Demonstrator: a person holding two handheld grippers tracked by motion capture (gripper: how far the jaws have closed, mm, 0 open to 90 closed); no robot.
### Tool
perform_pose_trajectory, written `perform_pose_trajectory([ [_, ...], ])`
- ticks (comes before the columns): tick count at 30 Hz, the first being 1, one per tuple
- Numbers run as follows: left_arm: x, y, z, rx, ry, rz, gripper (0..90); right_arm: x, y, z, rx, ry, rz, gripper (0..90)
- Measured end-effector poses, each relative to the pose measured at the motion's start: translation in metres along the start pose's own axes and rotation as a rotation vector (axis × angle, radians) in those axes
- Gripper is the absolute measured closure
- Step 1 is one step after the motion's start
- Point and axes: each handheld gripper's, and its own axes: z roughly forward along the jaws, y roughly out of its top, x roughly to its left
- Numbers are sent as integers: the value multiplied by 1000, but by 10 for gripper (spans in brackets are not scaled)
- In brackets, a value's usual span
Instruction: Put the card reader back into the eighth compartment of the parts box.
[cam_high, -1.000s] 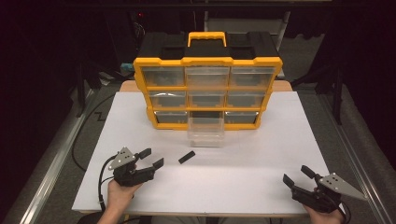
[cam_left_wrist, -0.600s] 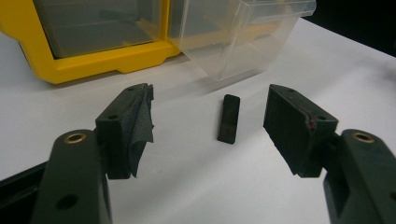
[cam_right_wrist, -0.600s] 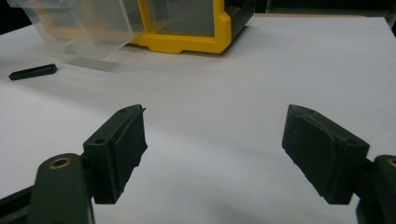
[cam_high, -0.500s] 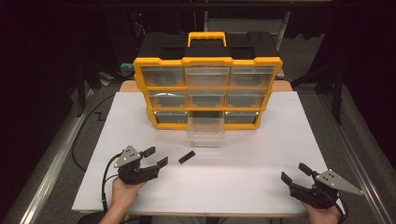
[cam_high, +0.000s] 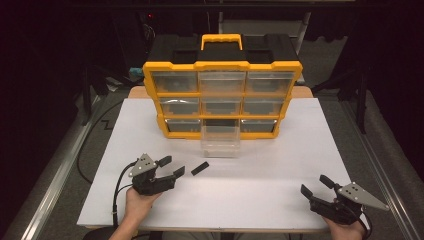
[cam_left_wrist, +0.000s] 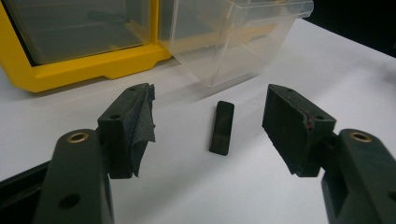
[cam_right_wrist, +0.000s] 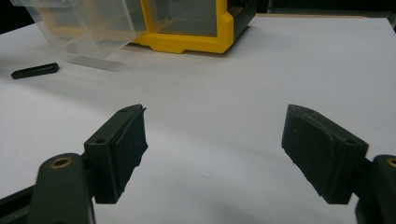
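Note:
A small flat black bar (cam_high: 199, 168) lies on the white table, just in front of a clear drawer (cam_high: 220, 141) pulled out of the bottom row of a yellow organizer (cam_high: 222, 93). My left gripper (cam_high: 172, 167) is open, its jaws pointing at the bar from the left and a short way off. In the left gripper view the bar (cam_left_wrist: 222, 127) lies between and beyond the open left gripper (cam_left_wrist: 210, 133). My right gripper (cam_high: 315, 185) is open near the table's front right edge, holding nothing. The right gripper view shows the bar (cam_right_wrist: 35, 70) far to the left of the right gripper (cam_right_wrist: 219, 154).
The organizer has a yellow handle (cam_high: 221, 41) and rows of clear drawers. The white tabletop (cam_high: 260, 180) stretches between the two grippers. A black cable (cam_high: 87, 150) trails off the table's left side. Dark floor and metal rails surround the table.
My left gripper has moved forward and right, closer to the black bar. My right gripper has shifted slightly left along the front edge. The bar and drawer have not moved.

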Motion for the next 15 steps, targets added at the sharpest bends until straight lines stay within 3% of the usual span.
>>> perform_pose_trajectory([
  [8,-3,3,9,14,-4,6,347,0,0,0,1,2,2,219],
  [15,-10,11,22,61,-12,34,370,0,0,0,2,2,0,219],
])
